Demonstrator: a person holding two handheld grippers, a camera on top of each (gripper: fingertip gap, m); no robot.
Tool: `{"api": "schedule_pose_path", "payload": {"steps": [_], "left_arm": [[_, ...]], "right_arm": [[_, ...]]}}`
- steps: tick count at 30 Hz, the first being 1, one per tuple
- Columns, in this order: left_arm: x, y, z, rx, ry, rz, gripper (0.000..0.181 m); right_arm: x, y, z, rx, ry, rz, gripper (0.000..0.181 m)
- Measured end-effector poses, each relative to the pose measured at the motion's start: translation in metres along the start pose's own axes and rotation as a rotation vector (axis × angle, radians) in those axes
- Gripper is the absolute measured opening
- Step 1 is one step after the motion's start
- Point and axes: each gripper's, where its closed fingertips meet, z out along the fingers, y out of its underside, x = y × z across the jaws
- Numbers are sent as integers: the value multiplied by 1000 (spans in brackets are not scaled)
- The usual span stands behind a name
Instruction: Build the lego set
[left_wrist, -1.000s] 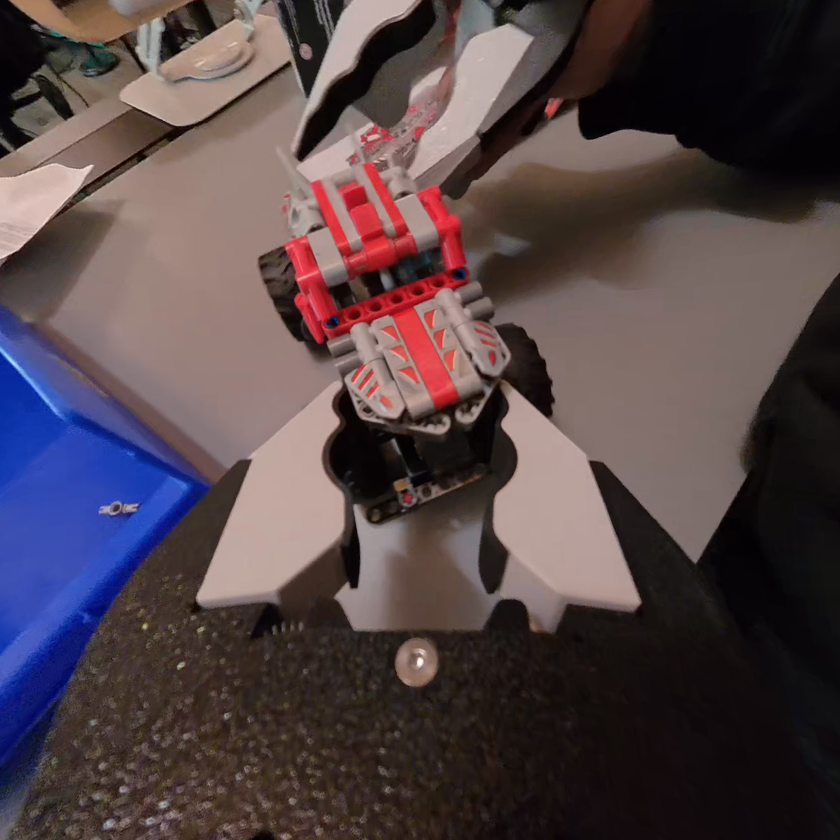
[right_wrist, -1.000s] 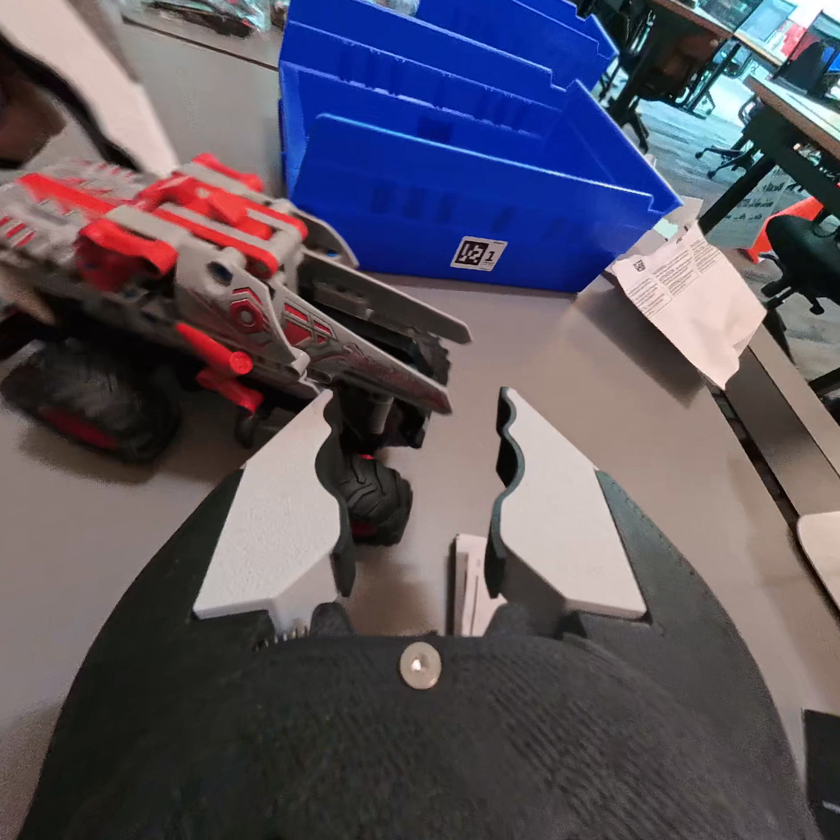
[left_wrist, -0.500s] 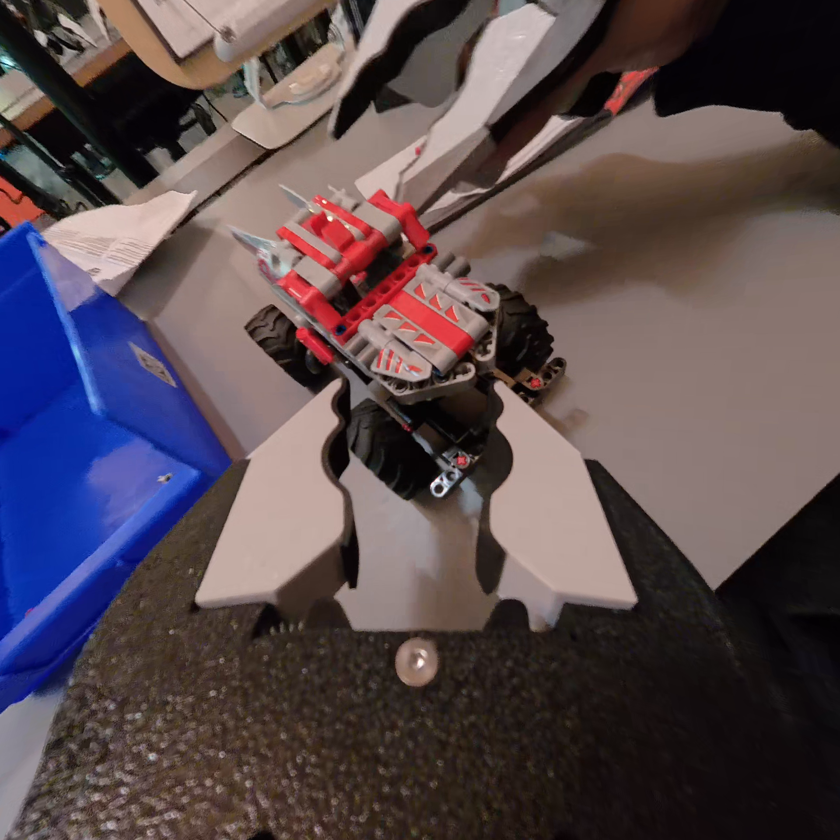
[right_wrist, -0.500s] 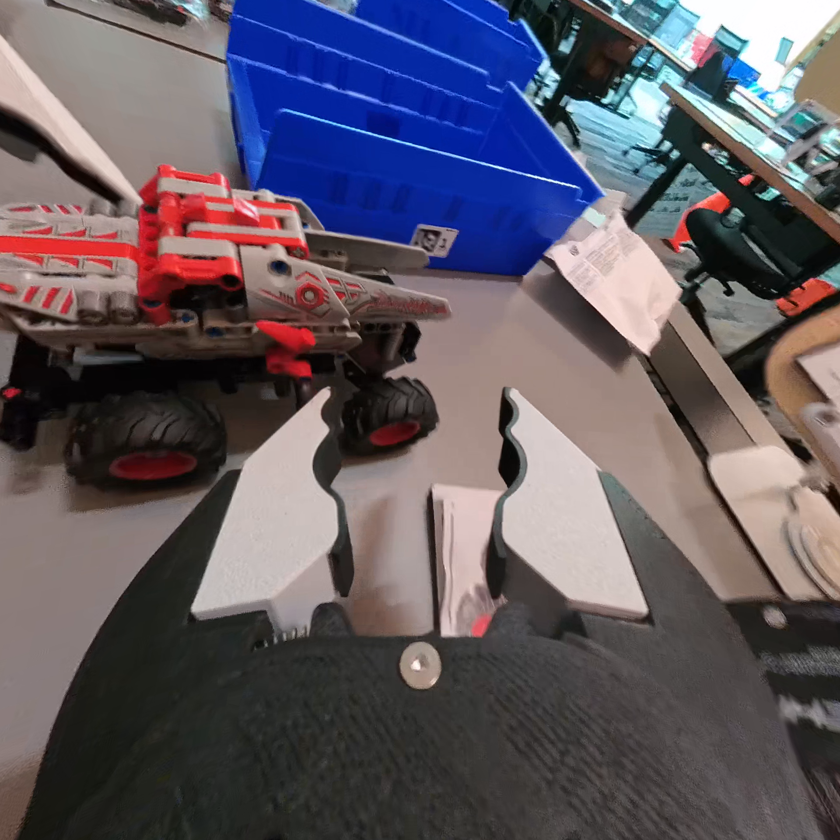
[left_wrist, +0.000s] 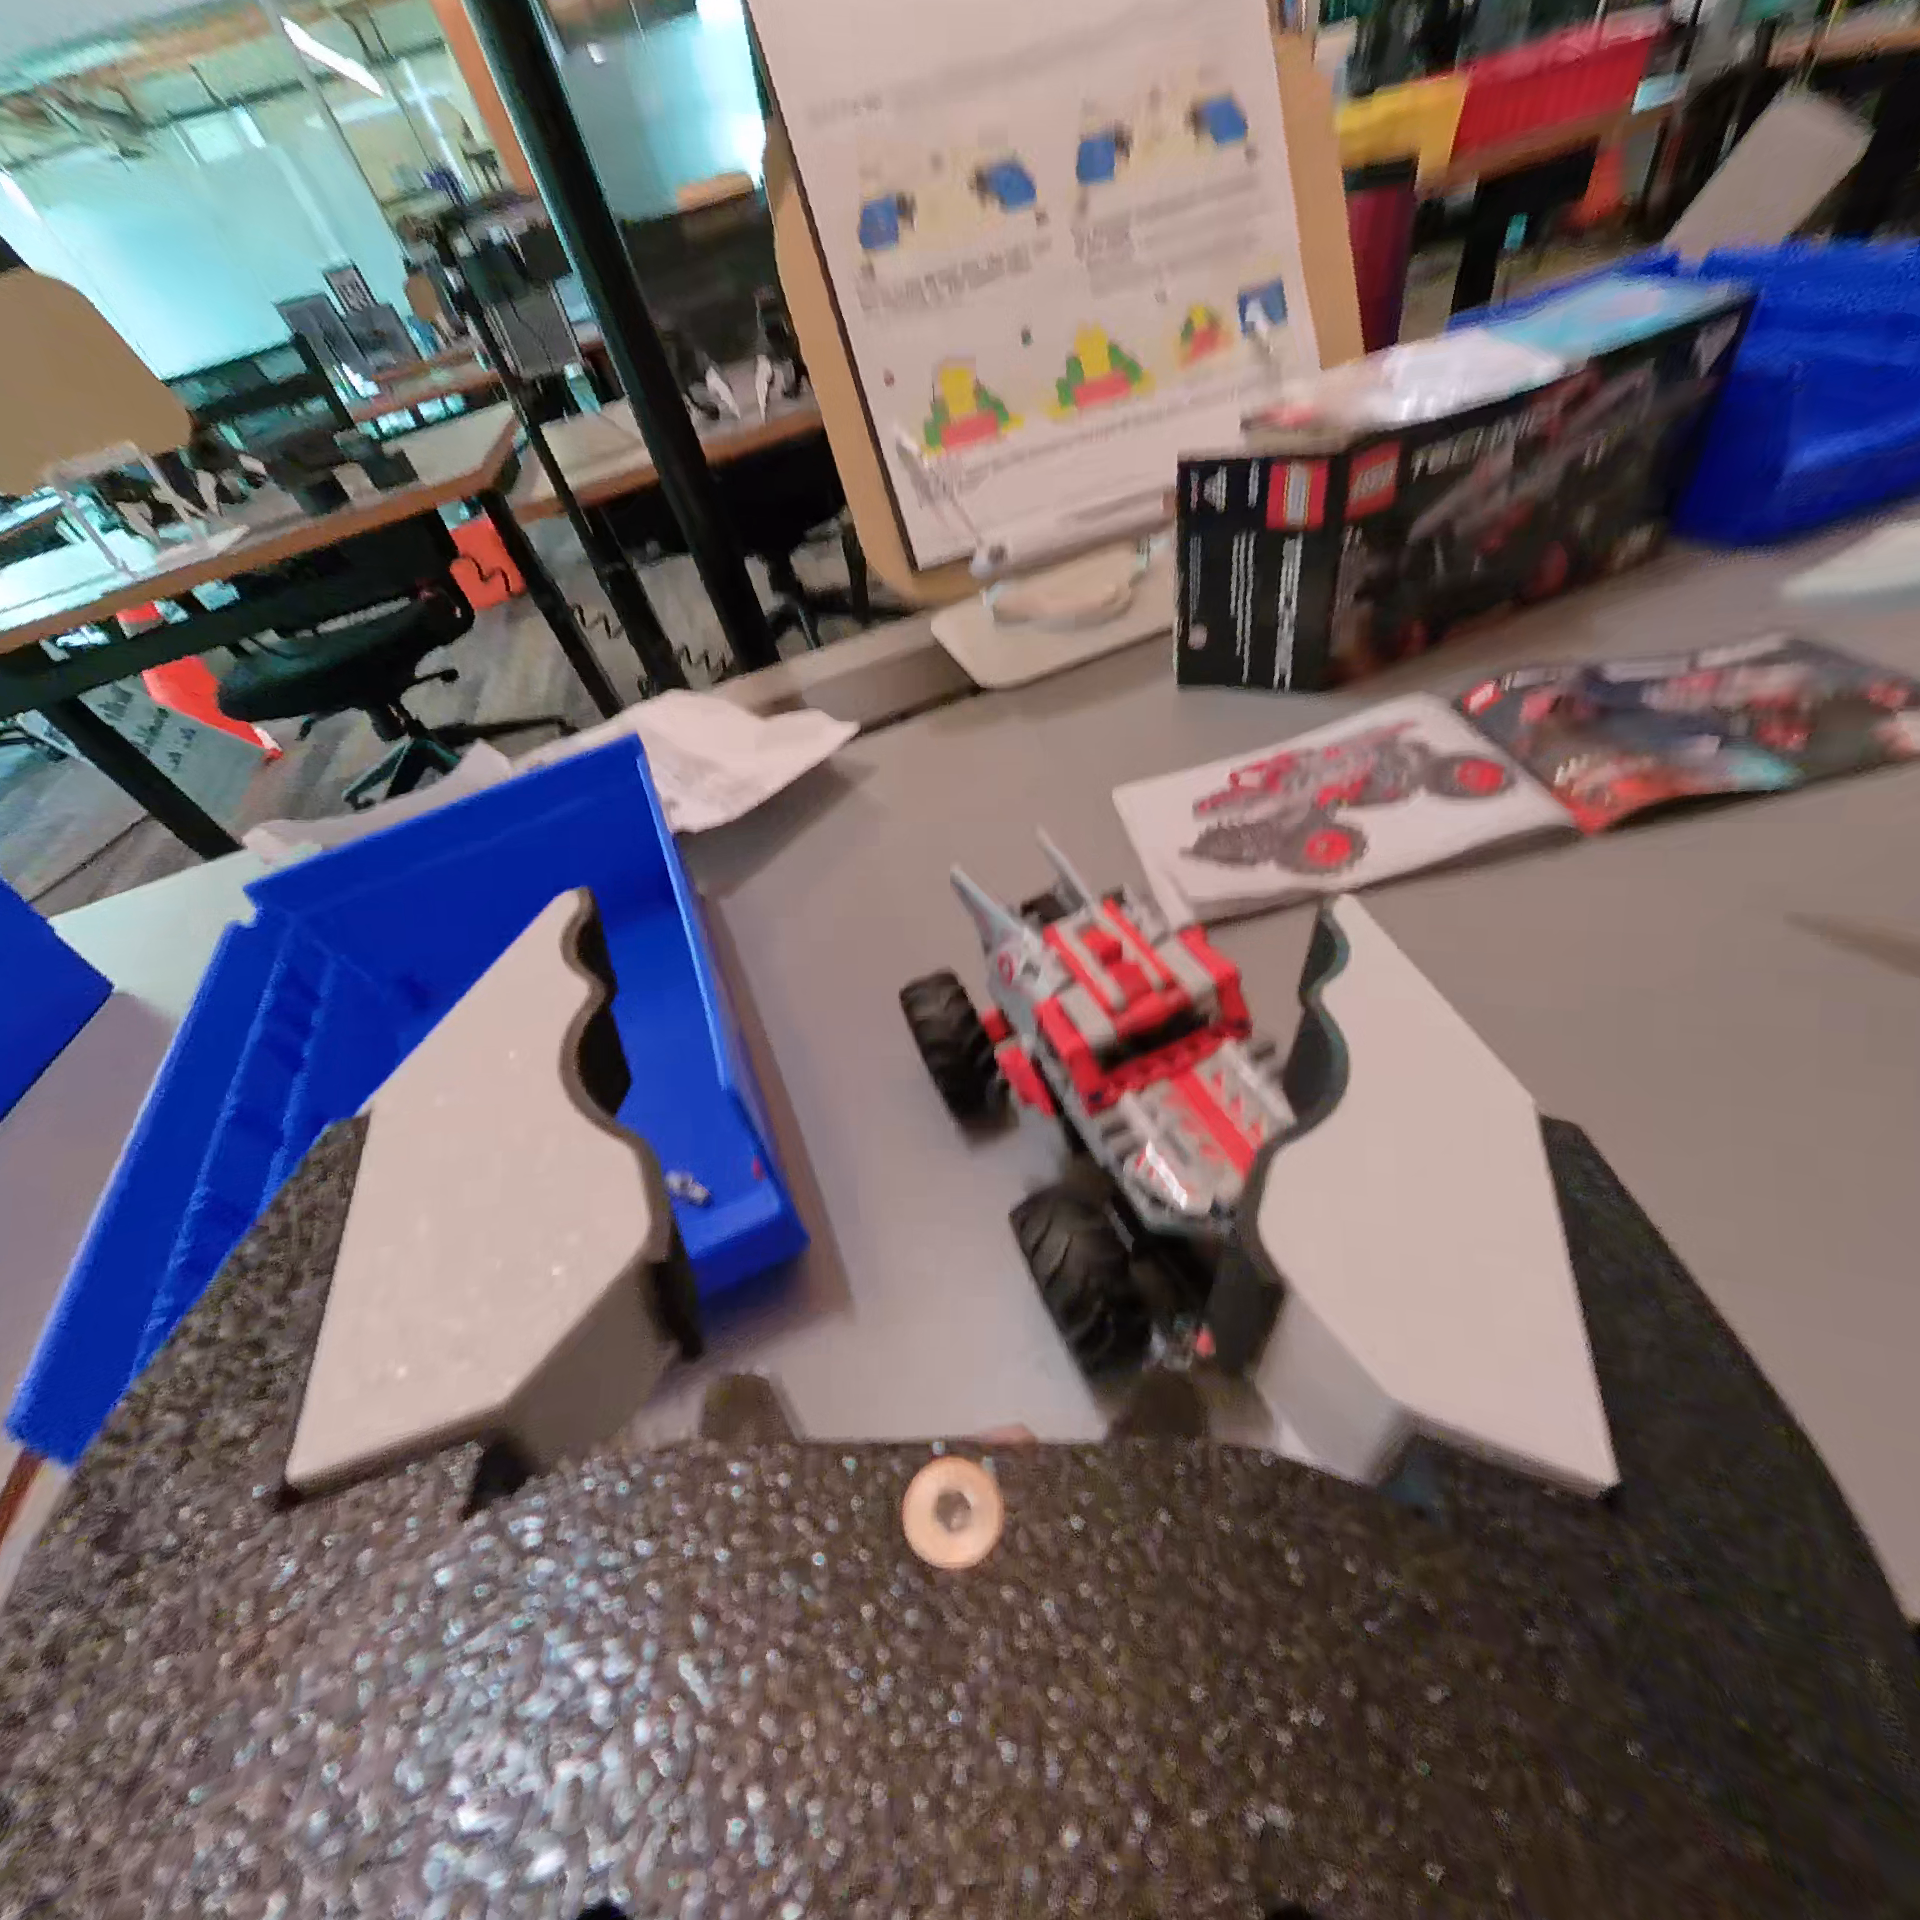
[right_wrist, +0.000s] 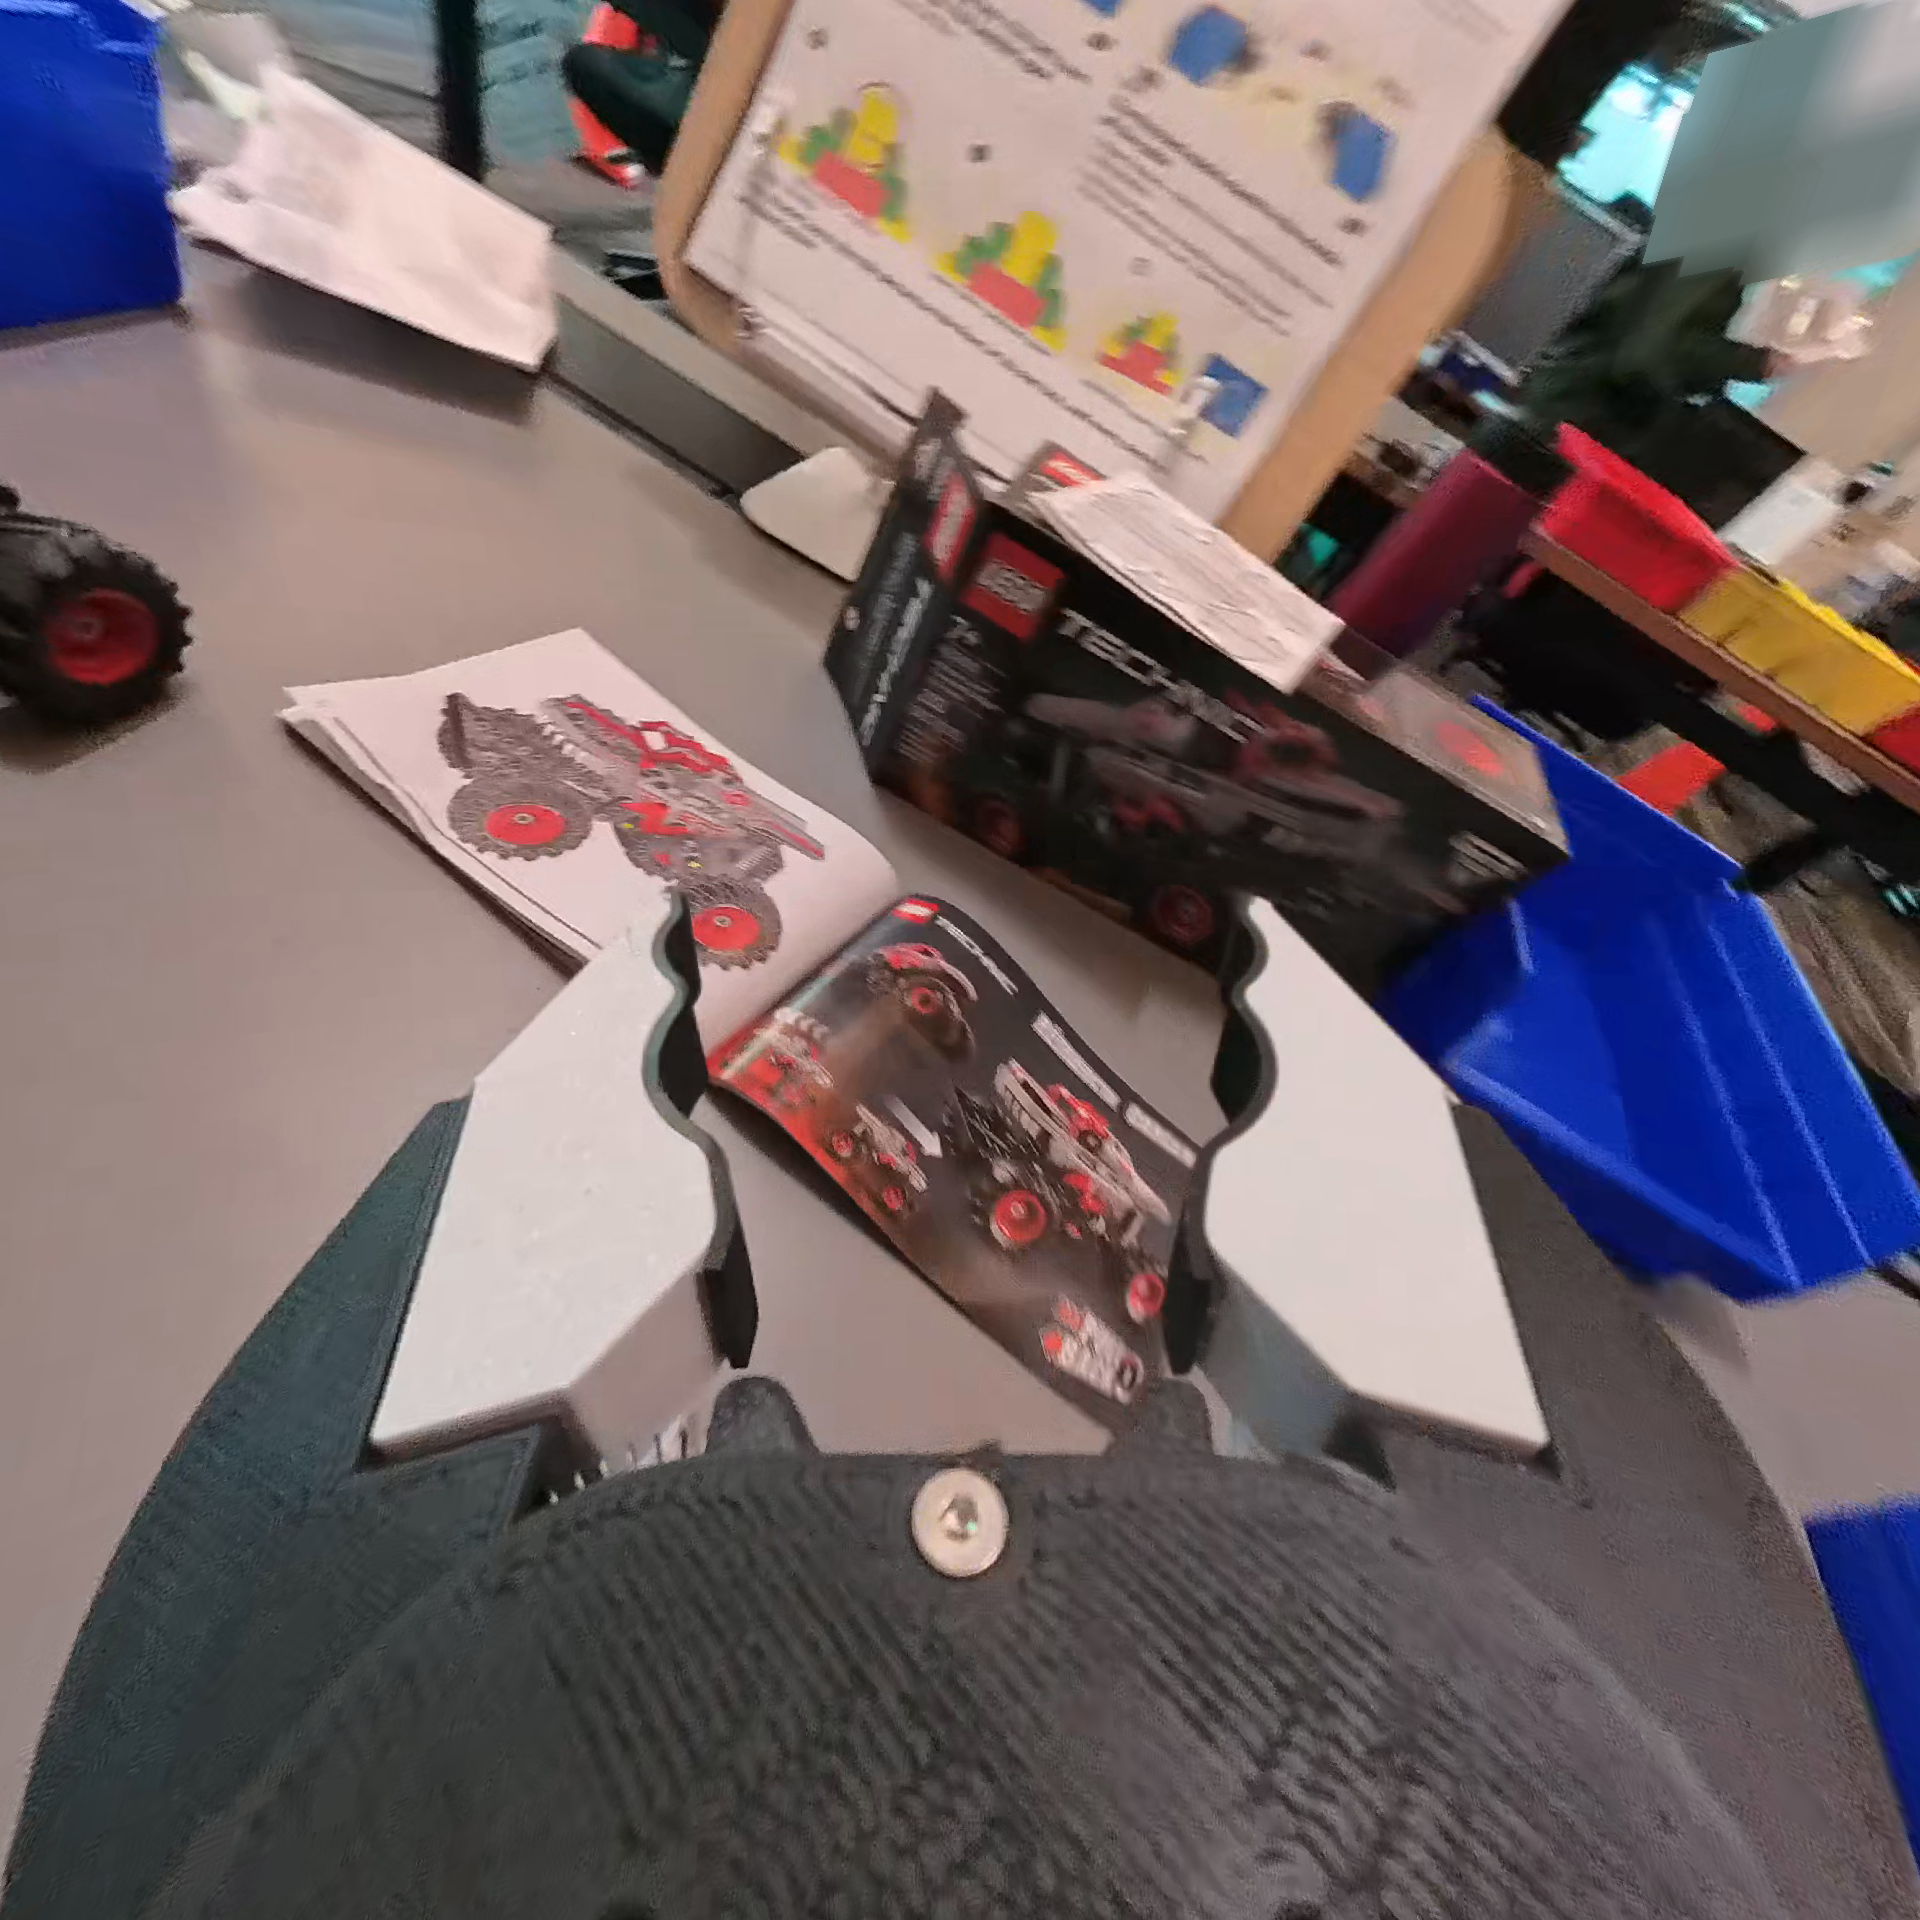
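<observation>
A: Currently the lego truck (left_wrist: 1117, 1070) is parked on all four wheels mid-tabletop, just beside the blue bin (left_wrist: 436, 1060). Left gripper (left_wrist: 951, 1049) is spread wide, nothing gripped. Looks finished, judged released for that reason.

B: Right gripper (right_wrist: 956, 1023) is likewise spread empty over the open manual (right_wrist: 790, 935). Only one truck wheel (right_wrist: 99, 634) is caught at frame edge. Bin part (left_wrist: 686, 1187) is too blurred to identify.

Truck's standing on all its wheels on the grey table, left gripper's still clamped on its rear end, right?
Not quite. The left wrist view shows the left gripper open, its fingers spread wide and closed on nothing. The truck does stand on its wheels on the grey table, as you say.
</observation>
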Motion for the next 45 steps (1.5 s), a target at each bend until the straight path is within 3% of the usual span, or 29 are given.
{"api": "schedule_pose_path", "payload": {"steps": [5, 11, 13, 20, 23, 27, 31, 36, 40, 45], "left_arm": [[13, -26, 5, 98, 23, -101, 140], [16, -20, -9, 108, 5, -119, 153], [18, -11, -16, 71, 0, -89, 154], [35, 11, -37, 36, 9, -147, 151], [37, 28, -38, 30, -24, -169, 152], [47, 65, -11, -60, -97, -195, 153], [58, 75, 15, -122, -169, -192, 155], [50, 93, 47, -268, -215, -241, 149], [48, 96, 58, -330, -211, -259, 123], [65, 122, 66, -399, -161, -217, 95]], "right_arm": [[10, 15, -47, -25, 96, 69, 101], [6, 38, -91, -81, 206, 101, 105], [-9, 41, -96, -89, 188, 163, 108], [-135, 3, -72, 18, -93, 238, 113], [-163, -8, -58, 33, -156, 173, 113], [-172, -20, -45, 42, -171, 154, 111], [-176, -14, -45, 40, -186, 139, 110], [-151, 4, -52, 44, -171, 185, 108], [-130, 17, -52, 56, -151, 241, 103], [-133, 23, -39, 55, -196, 249, 102]]}}
